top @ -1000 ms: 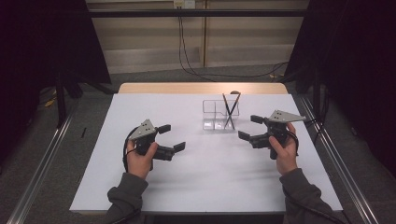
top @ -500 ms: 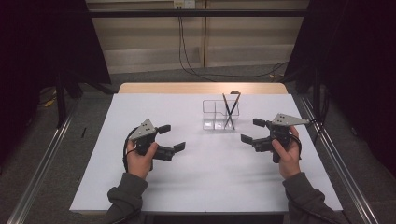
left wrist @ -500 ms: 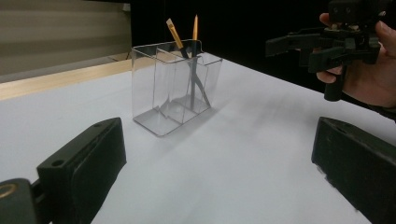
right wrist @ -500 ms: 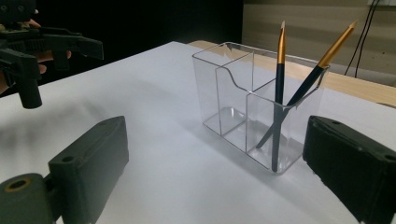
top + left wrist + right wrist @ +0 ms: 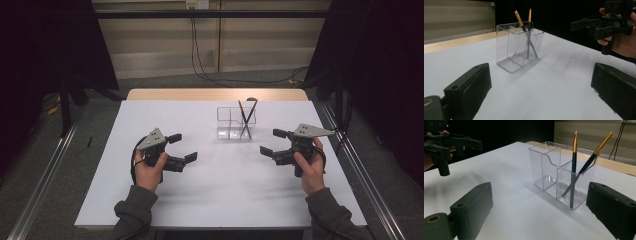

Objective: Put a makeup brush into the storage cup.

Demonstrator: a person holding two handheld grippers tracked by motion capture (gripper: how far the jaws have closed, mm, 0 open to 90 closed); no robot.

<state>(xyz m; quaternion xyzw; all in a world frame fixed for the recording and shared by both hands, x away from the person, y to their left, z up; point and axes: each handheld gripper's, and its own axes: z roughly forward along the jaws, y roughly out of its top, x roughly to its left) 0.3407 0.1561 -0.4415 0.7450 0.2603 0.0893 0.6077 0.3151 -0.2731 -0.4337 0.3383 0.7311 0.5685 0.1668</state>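
— Why are you holding both tools off like that?

— I keep my left gripper [image 5: 182, 148] and my right gripper [image 5: 272, 142] low over the white table [image 5: 210, 200], one on each side, jaws spread wide and empty, both aimed inward at the clear organizer [image 5: 236, 122]. That way each camera frames it between its jaws before I commit.

— Where does the organizer stand?

— Toward the far middle of the table, a little right of centre, nearer my right gripper than my left. It has several compartments; two brushes [image 5: 584, 165] stand crossed in one end compartment, the one on the right from my seat, leaning on its rim with their golden ends up. The other compartments look empty.

— Anything in the way?

— Nothing lies on the table between the jaws and the organizer. The clear walls are the catch, I think: the brushes cross, so pinching one may drag the other or tip the light box. Cables [image 5: 200, 55] run on the floor beyond the far edge, well apart.
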